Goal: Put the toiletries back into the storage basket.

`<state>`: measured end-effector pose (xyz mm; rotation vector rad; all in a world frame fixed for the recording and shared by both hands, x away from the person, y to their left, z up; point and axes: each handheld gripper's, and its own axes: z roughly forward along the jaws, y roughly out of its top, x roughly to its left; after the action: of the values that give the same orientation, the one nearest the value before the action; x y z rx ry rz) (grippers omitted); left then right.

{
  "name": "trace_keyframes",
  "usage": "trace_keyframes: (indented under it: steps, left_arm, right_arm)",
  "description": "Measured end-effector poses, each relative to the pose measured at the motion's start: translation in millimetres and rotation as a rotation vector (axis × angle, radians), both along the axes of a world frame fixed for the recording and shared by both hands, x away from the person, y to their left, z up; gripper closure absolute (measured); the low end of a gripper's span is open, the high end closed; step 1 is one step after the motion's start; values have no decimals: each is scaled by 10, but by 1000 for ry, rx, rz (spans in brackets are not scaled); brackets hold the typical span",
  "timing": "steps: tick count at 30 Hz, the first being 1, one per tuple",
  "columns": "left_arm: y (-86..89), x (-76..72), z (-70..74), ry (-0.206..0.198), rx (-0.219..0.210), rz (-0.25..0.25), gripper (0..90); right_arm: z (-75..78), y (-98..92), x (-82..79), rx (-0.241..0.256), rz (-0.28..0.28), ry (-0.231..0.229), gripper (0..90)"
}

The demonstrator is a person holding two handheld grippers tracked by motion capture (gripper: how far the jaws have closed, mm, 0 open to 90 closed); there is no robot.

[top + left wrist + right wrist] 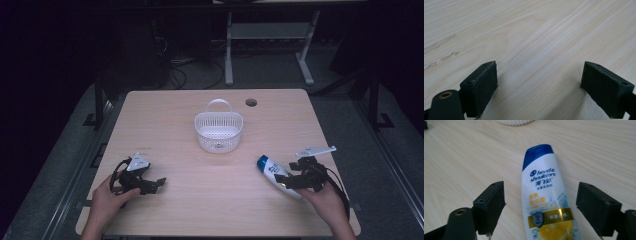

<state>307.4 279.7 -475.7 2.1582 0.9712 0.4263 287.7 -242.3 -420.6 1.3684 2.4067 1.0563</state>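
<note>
Right tool (540, 200) spread wide, its jaws straddling the shampoo bottle (546, 202) lying flat on the table (200, 200), not pinching it. Left tool (539, 85) equally wide, gripping nothing, well left of the bottle. Beyond the bottle, the white basket (218, 131) stands with nothing visible inside.

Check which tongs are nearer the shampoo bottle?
Right. The right tongs straddle the shampoo bottle, jaws open on either side of it. The left tongs sit far across the table, open over bare wood.
</note>
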Motion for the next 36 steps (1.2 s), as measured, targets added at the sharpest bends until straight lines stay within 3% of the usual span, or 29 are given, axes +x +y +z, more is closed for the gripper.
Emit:
trace_keyframes:
  steps: [5, 17, 26, 32, 36]
  left_arm:
    - [0, 0, 0, 0, 0, 0, 133]
    - [0, 0, 2, 1, 0, 0, 133]
    - [0, 0, 1, 1, 0, 0, 133]
    - [0, -1, 1, 1, 0, 1, 133]
    - [0, 0, 1, 1, 0, 1, 133]
  right_arm:
    - [33, -33, 41, 3, -15, -1, 168]
    - [62, -22, 196, -16, -11, 32, 143]
    - [73, 71, 341, -62, 29, 48, 139]
    - [56, 203, 434, -141, 69, 64, 140]
    - [41, 258, 477, -163, 84, 66, 141]
